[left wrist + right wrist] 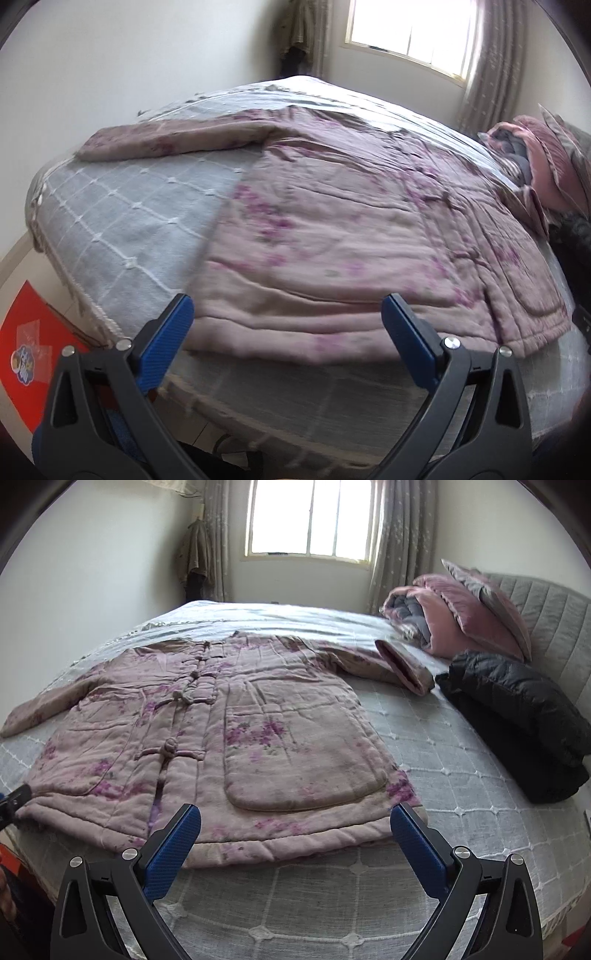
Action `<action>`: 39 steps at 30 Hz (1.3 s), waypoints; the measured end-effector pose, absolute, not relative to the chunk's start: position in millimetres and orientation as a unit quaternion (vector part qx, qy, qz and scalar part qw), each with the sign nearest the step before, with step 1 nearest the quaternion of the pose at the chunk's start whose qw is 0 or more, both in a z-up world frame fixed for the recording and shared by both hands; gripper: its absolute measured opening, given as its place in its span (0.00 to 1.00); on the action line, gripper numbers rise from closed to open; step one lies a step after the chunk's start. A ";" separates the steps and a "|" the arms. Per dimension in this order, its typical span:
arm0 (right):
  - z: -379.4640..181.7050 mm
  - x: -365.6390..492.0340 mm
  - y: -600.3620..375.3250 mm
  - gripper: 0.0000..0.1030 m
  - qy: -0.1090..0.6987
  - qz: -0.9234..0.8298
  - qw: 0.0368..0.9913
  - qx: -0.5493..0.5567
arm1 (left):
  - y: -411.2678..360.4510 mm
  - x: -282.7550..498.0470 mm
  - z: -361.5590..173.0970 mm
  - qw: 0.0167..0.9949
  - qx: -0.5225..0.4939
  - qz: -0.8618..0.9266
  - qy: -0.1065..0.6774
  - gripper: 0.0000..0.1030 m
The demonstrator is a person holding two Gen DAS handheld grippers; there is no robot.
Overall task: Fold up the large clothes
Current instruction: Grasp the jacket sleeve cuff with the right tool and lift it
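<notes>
Both grippers, left (288,325) and right (295,834), hang spread and empty just off the near hem of the coat (207,731), which lies flat and buttoned on the bed (461,775), sleeves outstretched, so no fold is made yet.

1. The coat (207,731) is soft, puffy cloth, pink with purple flowers. It looks matt and wrinkly, with stitched lines and cloth knot buttons.
2. The bed cover (461,775) is grey woven cloth with raised white thread lines. It looks a bit rough.
3. The black jacket (517,720) is puffy with a slight shine.
4. The right gripper (295,834) has blue fingers (173,849) with a bumpy grip, matt black plastic arms and shiny metal pins.
5. The left gripper (288,332) looks the same.
6. The headboard (554,620) is grey padded cloth.
</notes>
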State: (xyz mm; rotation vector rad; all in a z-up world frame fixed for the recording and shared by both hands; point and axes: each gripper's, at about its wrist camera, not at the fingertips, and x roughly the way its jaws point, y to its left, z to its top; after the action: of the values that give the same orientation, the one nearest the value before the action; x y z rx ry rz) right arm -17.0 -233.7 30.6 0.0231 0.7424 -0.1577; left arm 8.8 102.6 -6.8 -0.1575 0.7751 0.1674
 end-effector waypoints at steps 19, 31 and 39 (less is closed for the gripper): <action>-48.1 39.1 -374.9 0.71 0.472 -0.111 0.804 0.345 | 146.0 38.2 -57.1 0.871 -0.183 0.059 0.452 0.28; 23.0 12.2 -337.5 0.05 0.362 -0.162 0.898 0.191 | 135.8 25.0 -24.4 0.901 -0.108 0.093 0.411 0.22; 17.4 -11.9 -371.9 0.30 0.343 -0.139 0.878 0.302 | 154.4 19.2 -1.2 0.901 -0.144 0.113 0.393 0.37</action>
State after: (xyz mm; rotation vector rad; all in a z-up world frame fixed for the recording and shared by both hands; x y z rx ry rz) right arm -11.9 -371.9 17.4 0.6302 0.7163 -0.2892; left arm 19.2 154.4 -1.2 -0.2987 0.8122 0.2333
